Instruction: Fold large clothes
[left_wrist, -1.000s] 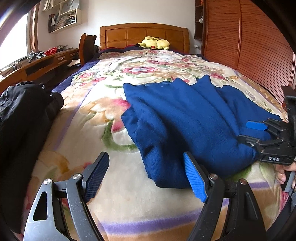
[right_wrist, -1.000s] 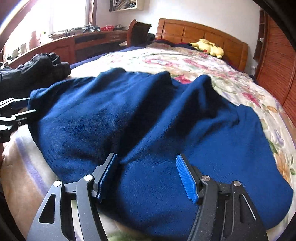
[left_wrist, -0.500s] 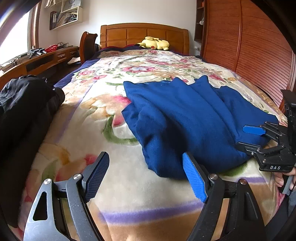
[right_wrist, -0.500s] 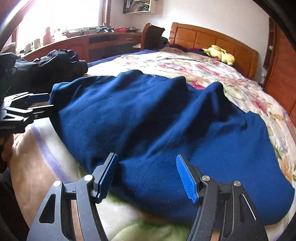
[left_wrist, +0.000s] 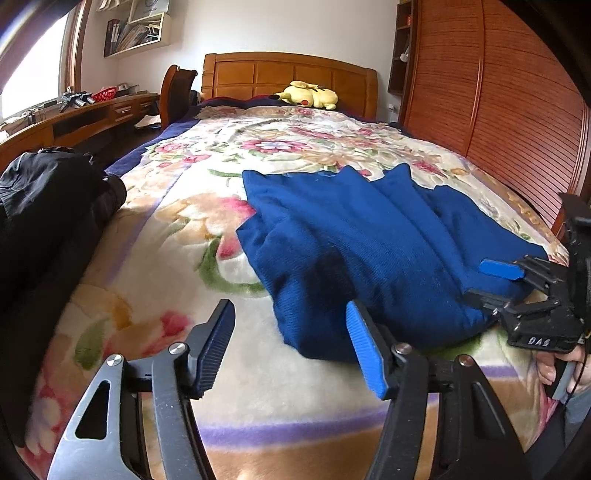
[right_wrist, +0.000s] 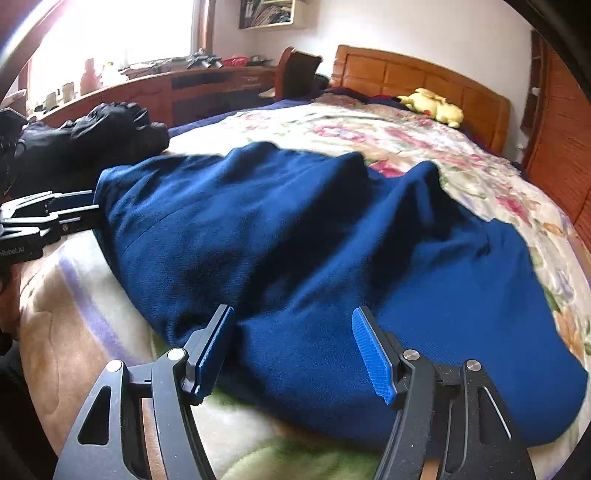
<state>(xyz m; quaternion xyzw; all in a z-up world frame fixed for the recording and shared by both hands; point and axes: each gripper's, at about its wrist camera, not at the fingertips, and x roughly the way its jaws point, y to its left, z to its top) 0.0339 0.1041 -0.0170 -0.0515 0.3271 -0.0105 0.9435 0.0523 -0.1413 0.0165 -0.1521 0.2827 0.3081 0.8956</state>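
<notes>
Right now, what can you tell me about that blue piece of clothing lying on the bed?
The blue sweater is a deep royal blue knit with a fine ribbed texture, soft and thick-looking. It lies folded into a rumpled bundle on the floral blanket, with two peaks of fabric pointing toward the headboard. The right tongs hover at its near edge, open, with cloth between the pads. The left tongs, closing, sit at its left corner, not gripping.
</notes>
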